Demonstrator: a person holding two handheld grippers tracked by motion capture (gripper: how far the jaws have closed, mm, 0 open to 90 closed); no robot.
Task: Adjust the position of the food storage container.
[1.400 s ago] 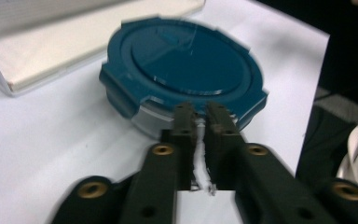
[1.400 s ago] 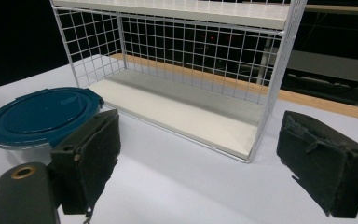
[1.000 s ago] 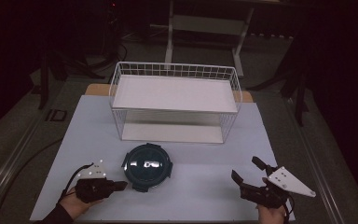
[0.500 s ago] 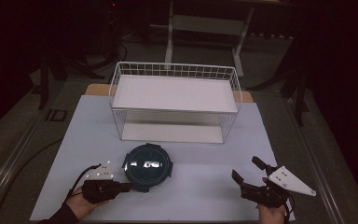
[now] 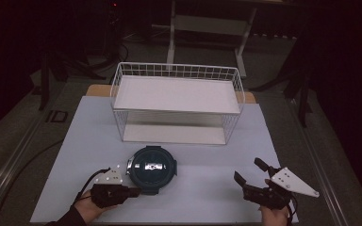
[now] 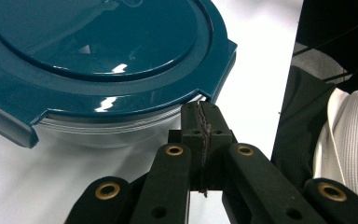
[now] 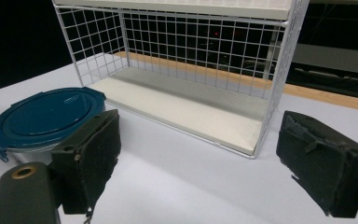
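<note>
Round clear container with dark teal plastic lid (image 5: 151, 168): left gripper (image 5: 133, 191) jaws pressed together, empty, at its lid edge. Right gripper (image 5: 249, 176) wide apart, empty, well right.

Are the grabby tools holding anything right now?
No. The left tool is shut with nothing between its jaws, its tip just under the teal container lid's rim. The right tool is open.

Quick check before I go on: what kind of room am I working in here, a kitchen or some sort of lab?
Probably a lab or recording setup, not a kitchen. A white table stands in a dark room, metal stands behind it. On it sit a white wire rack and a container with a teal lid.
</note>
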